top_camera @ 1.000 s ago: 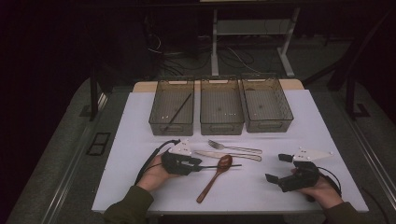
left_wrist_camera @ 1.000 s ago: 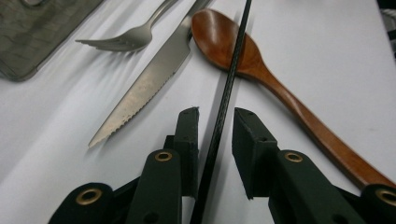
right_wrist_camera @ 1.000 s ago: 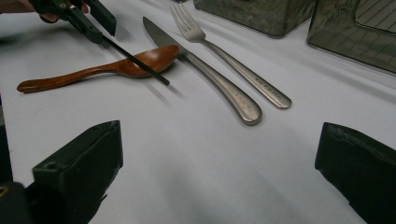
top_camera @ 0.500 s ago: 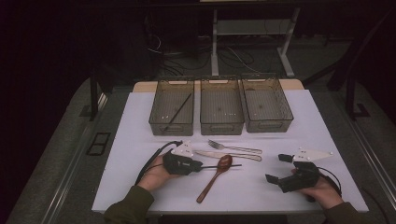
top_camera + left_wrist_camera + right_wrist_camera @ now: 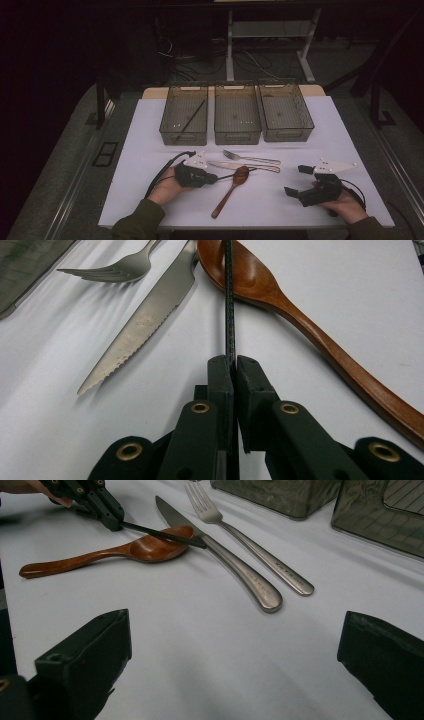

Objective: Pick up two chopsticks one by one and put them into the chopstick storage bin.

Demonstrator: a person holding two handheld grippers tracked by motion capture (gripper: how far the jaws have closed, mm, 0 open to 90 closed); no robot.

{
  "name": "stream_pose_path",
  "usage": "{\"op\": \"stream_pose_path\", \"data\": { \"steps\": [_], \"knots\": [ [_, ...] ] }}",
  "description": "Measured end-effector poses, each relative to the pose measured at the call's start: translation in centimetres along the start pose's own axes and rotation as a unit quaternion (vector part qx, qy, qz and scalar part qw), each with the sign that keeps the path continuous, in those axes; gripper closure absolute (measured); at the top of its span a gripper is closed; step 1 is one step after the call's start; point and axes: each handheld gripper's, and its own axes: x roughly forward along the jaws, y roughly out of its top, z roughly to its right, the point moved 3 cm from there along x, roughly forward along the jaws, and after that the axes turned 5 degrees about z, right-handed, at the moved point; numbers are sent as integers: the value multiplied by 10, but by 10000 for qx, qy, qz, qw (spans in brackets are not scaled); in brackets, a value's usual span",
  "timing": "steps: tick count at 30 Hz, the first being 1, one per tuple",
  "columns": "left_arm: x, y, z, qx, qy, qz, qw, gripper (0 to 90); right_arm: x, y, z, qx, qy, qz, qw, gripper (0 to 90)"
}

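Chopstick (image 5: 229, 300) clamped in left hand-held gripper (image 5: 233, 362); right hand-held gripper (image 5: 235, 645) apart; three bins (image 5: 183, 134)

Ahead of my left claw (image 5: 229, 365), clamped on the black chopstick (image 5: 229, 300), the wooden spoon (image 5: 280, 290) lies under the stick and runs back along the claw's right; the knife (image 5: 145, 315) and fork (image 5: 120, 267) block its left-forward side. Bare table (image 5: 145, 145) lies on its far left. Before my right claw (image 5: 235, 645), jaws apart, open cloth reaches to both steel handles. Beyond the cutlery stand three bins (image 5: 236, 112).
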Motion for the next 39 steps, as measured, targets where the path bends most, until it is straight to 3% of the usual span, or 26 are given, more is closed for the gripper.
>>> {"op": "stream_pose_path", "data": {
  "steps": [12,23,30,35,39],
  "knots": [
    [-9,7,3,-184,55,213,9996,851,0,0,-1,-46,15,7,10000,4],
    [-18,16,5,-607,197,260,9976,853,0,0,-2,-73,17,-5,10000,4],
    [-21,23,6,-892,335,379,9947,853,0,0,-2,-88,20,0,10000,4],
    [-31,28,8,-870,405,425,9945,852,0,0,-2,-91,21,1,10000,4],
    [-39,33,8,-938,539,488,9929,853,0,0,-3,-95,28,7,10000,4]
  ]
}}
